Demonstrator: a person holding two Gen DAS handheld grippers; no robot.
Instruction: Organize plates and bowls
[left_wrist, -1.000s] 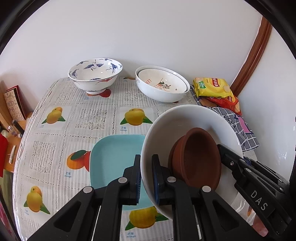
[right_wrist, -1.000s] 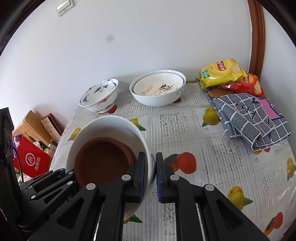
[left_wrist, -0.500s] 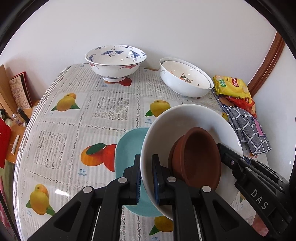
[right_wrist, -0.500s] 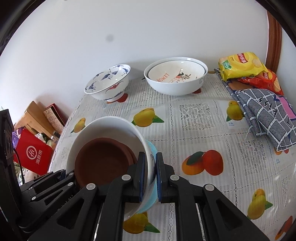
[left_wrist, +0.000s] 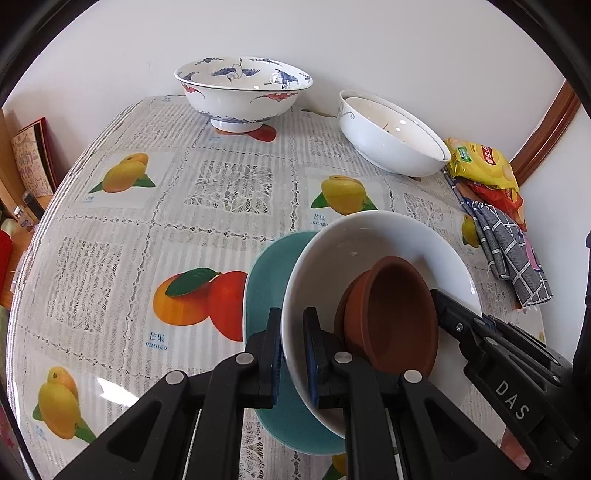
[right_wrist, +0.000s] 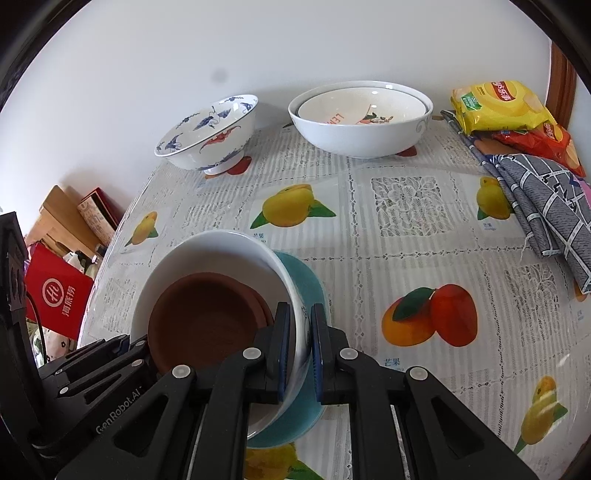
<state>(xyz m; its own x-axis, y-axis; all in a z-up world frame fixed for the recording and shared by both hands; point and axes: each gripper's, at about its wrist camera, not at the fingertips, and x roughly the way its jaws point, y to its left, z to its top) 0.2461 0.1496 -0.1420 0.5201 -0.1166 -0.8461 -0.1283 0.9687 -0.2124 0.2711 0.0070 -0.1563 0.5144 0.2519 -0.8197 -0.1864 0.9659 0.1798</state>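
Observation:
Both grippers hold one white bowl (left_wrist: 373, 243) by opposite rims, above a teal plate (left_wrist: 264, 280) on the table. A brown clay bowl (left_wrist: 395, 314) sits inside the white bowl. My left gripper (left_wrist: 292, 356) is shut on the bowl's left rim. My right gripper (right_wrist: 300, 352) is shut on its right rim; the white bowl (right_wrist: 221, 254), clay bowl (right_wrist: 207, 317) and teal plate (right_wrist: 310, 288) show there too. A blue-patterned bowl (left_wrist: 243, 88) and two nested white bowls (left_wrist: 391, 144) stand at the back.
A yellow snack bag (right_wrist: 495, 105), a red one and a folded checked cloth (right_wrist: 550, 199) lie at the table's right edge. The fruit-print tablecloth (left_wrist: 147, 229) covers the table. Boxes and a red bag (right_wrist: 55, 295) stand off the left edge.
Both grippers have carried the white bowl with the clay bowl forward and lower over the teal plate. The back bowls look closer.

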